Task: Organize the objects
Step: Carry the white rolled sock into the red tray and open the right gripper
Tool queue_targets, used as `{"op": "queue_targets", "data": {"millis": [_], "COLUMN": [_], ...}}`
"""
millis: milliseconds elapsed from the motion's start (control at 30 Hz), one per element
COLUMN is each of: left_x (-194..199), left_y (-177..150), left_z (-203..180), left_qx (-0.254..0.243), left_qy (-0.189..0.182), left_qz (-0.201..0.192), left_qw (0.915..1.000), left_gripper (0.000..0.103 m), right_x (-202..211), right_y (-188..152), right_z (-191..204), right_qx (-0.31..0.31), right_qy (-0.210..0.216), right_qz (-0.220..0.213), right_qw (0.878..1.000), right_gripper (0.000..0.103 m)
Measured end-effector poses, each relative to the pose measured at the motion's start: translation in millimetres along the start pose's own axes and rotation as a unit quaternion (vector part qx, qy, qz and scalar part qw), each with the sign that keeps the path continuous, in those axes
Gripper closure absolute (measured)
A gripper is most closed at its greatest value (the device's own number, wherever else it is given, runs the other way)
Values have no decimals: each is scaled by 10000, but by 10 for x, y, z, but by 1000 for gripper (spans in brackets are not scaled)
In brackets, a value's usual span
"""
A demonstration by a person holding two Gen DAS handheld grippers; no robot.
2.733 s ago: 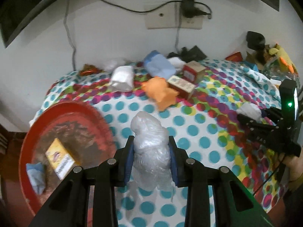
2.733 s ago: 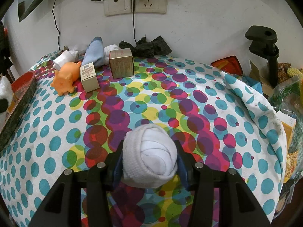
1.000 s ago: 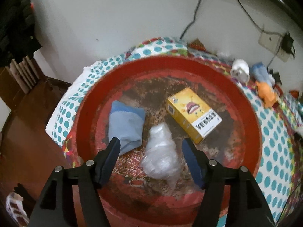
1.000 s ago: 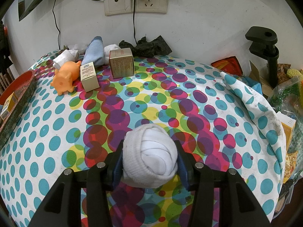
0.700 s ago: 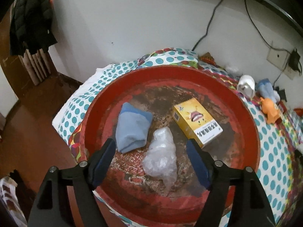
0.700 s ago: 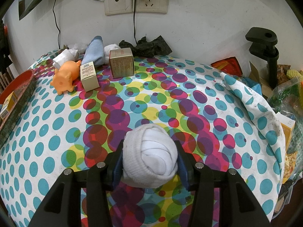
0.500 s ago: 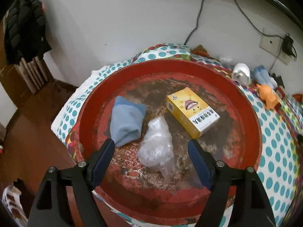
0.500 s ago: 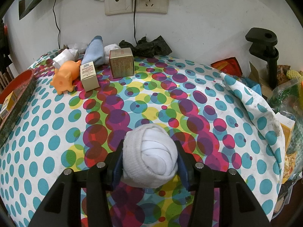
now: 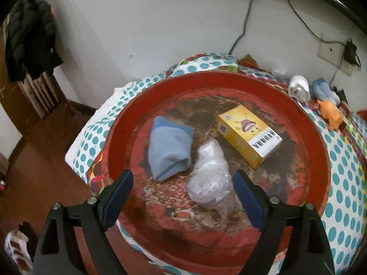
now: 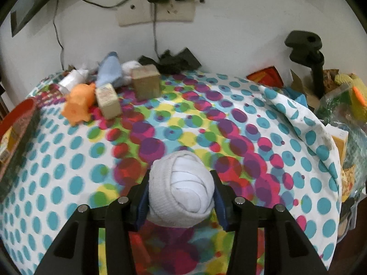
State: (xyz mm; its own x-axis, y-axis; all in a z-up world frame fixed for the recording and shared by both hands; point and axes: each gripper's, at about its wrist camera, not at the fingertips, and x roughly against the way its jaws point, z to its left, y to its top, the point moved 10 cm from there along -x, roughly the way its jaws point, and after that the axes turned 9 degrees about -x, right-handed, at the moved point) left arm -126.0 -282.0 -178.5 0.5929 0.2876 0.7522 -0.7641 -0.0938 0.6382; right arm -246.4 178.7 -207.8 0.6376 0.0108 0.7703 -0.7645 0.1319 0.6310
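Our left gripper [image 9: 183, 183] is opening, pads clear of the bag [image 9: 209, 176] dropped in the tray [image 9: 316, 137]; our right gripper [image 10: 181, 192] clamps the sock [image 10: 181, 183], ready to follow.

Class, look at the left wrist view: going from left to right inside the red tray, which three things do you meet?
Blue cloth → plastic bag → yellow box, all lying in the red tray.
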Motion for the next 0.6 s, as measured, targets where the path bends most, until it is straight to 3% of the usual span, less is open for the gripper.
{"op": "queue_targets", "data": {"millis": [267,600], "left_x": [61,85], "left_y": [-5,-26], "left_z": [290,509], "left_qx": [200,507], "left_qy": [357,383], "left_qz": [-100,-114], "left_qw": [9991,9979], "left_gripper": [14,13], "right_x": [348,594], "right_y": [72,-136], "right_z": [754,2174], "right_qx": [309,1343], "right_qy": [606,1376], "right_qz": [-194,-152], "right_qw": [9975,9812], "right_gripper": [55,55]}}
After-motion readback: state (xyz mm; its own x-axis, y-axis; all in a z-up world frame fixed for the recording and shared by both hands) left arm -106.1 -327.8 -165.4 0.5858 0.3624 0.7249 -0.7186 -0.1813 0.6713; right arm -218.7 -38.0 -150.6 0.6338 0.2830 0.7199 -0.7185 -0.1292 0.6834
